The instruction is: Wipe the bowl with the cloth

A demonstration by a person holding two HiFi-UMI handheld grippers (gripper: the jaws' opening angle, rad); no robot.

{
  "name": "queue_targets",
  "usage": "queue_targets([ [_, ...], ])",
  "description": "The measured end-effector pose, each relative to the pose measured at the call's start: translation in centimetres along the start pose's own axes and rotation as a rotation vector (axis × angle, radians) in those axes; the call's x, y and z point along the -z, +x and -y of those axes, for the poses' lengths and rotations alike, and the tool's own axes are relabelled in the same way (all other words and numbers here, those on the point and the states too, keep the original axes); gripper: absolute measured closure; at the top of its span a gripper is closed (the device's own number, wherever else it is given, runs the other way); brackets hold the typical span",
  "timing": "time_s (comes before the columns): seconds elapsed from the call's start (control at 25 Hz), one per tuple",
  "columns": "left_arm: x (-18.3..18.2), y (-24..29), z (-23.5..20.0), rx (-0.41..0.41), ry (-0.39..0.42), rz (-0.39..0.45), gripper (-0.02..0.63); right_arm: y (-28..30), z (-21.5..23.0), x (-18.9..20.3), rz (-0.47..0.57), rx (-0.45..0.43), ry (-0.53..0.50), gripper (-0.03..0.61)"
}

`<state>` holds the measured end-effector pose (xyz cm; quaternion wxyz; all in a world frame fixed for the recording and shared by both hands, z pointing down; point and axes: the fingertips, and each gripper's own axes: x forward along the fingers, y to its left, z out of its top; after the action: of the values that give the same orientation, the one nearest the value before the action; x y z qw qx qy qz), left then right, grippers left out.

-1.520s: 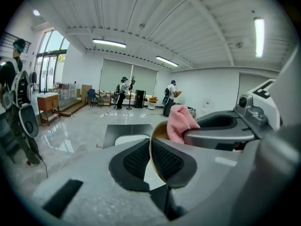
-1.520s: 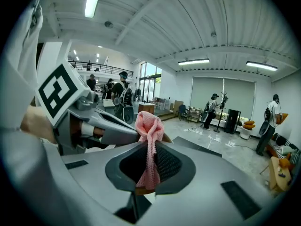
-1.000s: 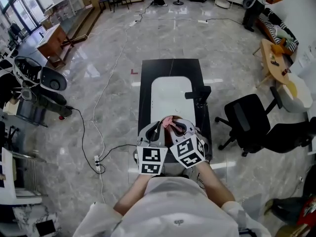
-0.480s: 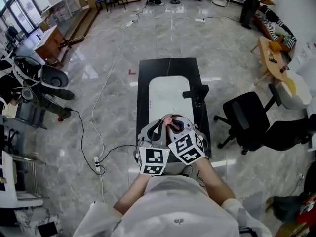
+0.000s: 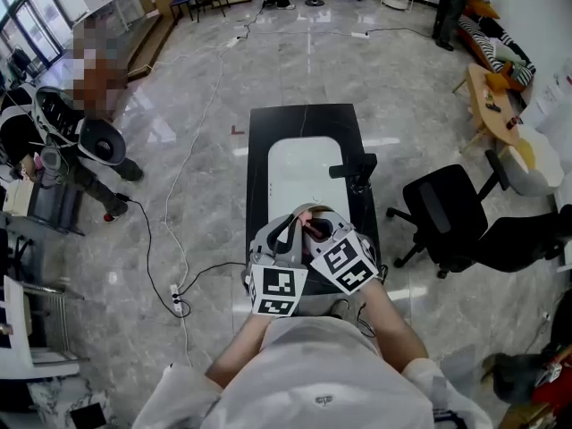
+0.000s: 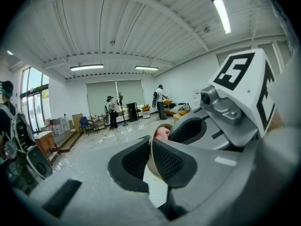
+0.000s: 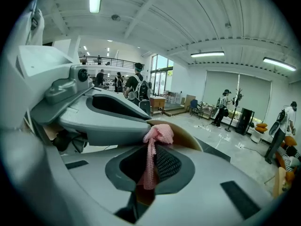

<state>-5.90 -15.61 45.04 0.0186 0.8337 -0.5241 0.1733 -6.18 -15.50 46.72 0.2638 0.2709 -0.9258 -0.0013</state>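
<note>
Close to my body, over the near end of the black table (image 5: pixel 264 150), both grippers hold things in the air. My left gripper (image 5: pixel 286 237) is shut on the thin beige wall of the bowl (image 6: pixel 151 160), which stands on edge between its pads (image 6: pixel 173 163). The bowl's rim (image 5: pixel 302 210) shows between the two grippers in the head view. My right gripper (image 7: pixel 151 166) is shut on a pink cloth (image 7: pixel 157 135), whose bunched top lies against the bowl's inner rim (image 7: pixel 186 138). From the left gripper view, the cloth (image 6: pixel 161 134) peeks over the bowl's edge.
A white tray (image 5: pixel 299 172) lies on the table beyond the grippers, with a black device (image 5: pixel 357 170) at its right. A black office chair (image 5: pixel 451 217) stands right of the table. Cables (image 5: pixel 170 239) run over the marble floor at left, where a person (image 5: pixel 54 128) stands.
The two grippers stay together on bowl and cloth; the right gripper's marker cube has shifted slightly right. A person has come into view at the far left.
</note>
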Motion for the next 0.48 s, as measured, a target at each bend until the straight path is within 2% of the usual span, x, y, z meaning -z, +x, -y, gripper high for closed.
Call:
queue_targets([
  [0.32, -0.3, 0.3, -0.3, 0.013, -0.018, -0.003, 0.588, 0.0, -0.9, 0.4, -0.042, -0.06, -0.114, 0.552],
  [0.48, -0.8, 0.2, -0.3, 0.016, -0.01, 0.009, 0.588, 0.3, -1.8, 2.2, -0.134, -0.096, -0.215, 0.552],
])
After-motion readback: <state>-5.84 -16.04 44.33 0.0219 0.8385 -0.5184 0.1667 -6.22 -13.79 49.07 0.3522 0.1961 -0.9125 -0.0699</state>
